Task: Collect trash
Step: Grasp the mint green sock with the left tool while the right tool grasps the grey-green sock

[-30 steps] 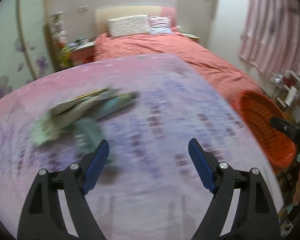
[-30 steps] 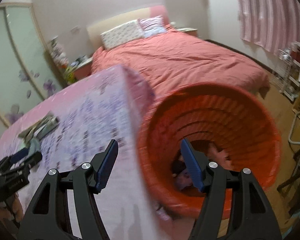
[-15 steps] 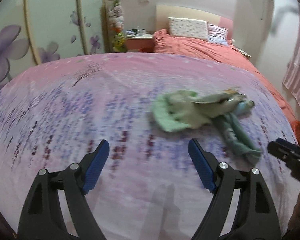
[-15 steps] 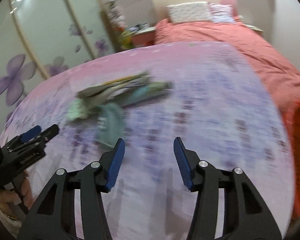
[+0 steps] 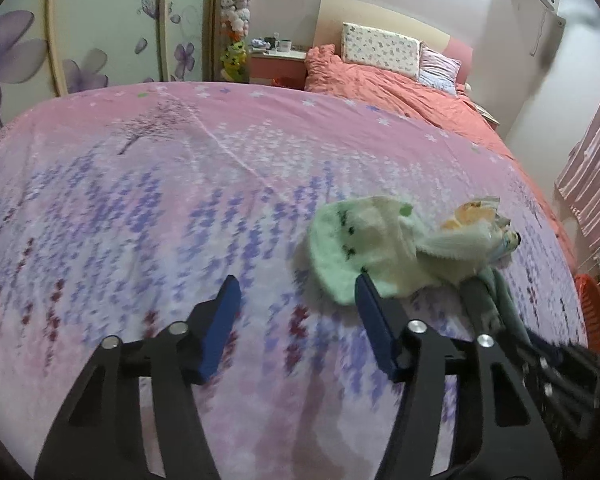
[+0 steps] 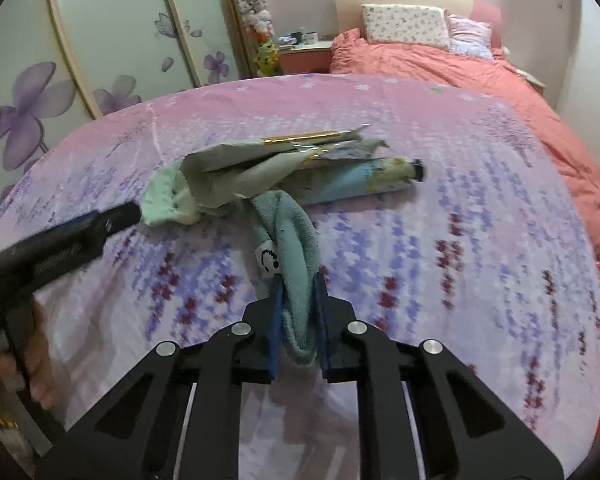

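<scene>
Pinching a blue-green towel [image 6: 298, 240] between pressed-together jaws on the right gripper [image 6: 299, 312], with the cloth bunched up between the blue pads and trailing away across the lavender-print bedspread [image 6: 440, 240]. Closing the left gripper [image 5: 296, 298] at this moment, jaws still spread, with only bare bedspread between the pads; right pad tip sitting just at the near edge of a pale green cloth [image 5: 356, 248], though whether touching it cannot be told. Lying in one small heap on the bedspread: pale green cloth, a grey-beige crumpled sheet [image 6: 236, 172] draped over it, a gold-edged wrapper [image 6: 312, 138] and a light blue printed packet [image 6: 360, 182] on the far side, all touching or overlapping. Running from that heap toward the right gripper, the towel, with a white label [image 6: 269, 258] showing on its side. Peeking in at the right edge of both views, an orange basket [image 5: 594, 312], well apart from the heap. Standing beyond the bedspread, a second bed with a coral cover [image 6: 440, 64] and a floral pillow [image 6: 404, 24]. Gripping the left tool's handle at the lower left of the right view, a hand [image 6: 28, 364].
</scene>
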{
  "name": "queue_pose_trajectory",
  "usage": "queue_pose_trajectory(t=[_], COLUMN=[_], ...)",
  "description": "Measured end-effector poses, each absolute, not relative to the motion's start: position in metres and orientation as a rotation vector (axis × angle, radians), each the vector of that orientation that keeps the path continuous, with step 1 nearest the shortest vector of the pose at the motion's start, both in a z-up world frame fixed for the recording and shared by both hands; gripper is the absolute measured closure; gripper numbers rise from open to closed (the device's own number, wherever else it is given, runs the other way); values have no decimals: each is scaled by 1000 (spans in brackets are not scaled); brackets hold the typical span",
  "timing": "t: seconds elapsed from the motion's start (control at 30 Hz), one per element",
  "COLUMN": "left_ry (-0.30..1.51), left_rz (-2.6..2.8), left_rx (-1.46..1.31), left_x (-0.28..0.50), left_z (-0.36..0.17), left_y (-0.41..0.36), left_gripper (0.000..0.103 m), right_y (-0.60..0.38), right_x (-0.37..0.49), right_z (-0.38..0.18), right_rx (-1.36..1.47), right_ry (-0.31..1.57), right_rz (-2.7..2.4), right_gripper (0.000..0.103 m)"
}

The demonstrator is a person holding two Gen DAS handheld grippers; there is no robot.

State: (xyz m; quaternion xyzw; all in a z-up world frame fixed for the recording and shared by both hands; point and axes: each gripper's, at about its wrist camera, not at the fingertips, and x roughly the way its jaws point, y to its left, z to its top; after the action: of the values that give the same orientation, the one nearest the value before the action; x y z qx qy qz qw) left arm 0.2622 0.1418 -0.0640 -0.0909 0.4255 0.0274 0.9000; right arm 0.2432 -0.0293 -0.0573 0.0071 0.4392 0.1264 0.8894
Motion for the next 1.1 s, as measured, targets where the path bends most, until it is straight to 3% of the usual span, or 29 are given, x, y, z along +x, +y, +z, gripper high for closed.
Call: queue_pose_trajectory(t=[0.1, 0.17, 0.23, 0.6, 0.7, 0.77, 0.83, 0.97, 1.1], left_ry=[906, 898, 900, 903, 890, 870, 832, 819, 855], left_rz=[57, 70, 60, 2, -32, -45, -31, -24, -5], left_rx=[-181, -154, -140, -111, -100, -98, -86, -69, -27], left_x=[278, 283, 286, 222, 204, 197, 196, 205, 226], left_z=[-70, -72, -73, -70, -66, -60, -53, -50, -60], left_y=[132, 124, 118, 134, 131, 130, 129, 124, 115], left_gripper=[57, 71, 97, 99, 92, 71, 42, 28, 27], right_y=[-42, -50, -57, -92, -89, -91, -96, -103, -105], right_x=[241, 241, 240, 230, 229, 228, 227, 227, 228], right_z=[-57, -58, -58, -60, -60, -60, -60, -61, -61], right_rx=[19, 26, 32, 93, 96, 112, 136, 174, 192], right_ry=[913, 915, 914, 907, 906, 910, 917, 920, 922], right_rz=[218, 195, 172, 55, 60, 68, 79, 93, 108], right_gripper=[89, 89, 89, 89, 88, 88, 87, 80, 70])
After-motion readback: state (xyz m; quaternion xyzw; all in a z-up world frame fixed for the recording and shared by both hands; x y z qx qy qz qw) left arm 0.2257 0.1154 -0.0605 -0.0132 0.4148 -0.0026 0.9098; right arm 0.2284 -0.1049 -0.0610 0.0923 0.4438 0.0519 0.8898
